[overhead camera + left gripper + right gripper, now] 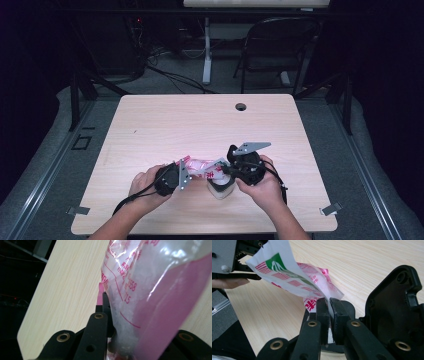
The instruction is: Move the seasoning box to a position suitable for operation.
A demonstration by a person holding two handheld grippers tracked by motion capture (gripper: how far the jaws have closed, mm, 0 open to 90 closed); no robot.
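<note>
high view: plastic bag (202,167) stretched between left gripper (186,175) and right gripper (226,169), just above the surface (200,125); small white cup (221,190) sits under the right one, contents not visible. left gripper view: fingers (105,303) clenched on a pink edge of the bag, white grainy stuff inside. looks light, soft, slippery film; best taken by the edges. right gripper view: fingers (323,312) clamped on the bag's other edge.
</note>
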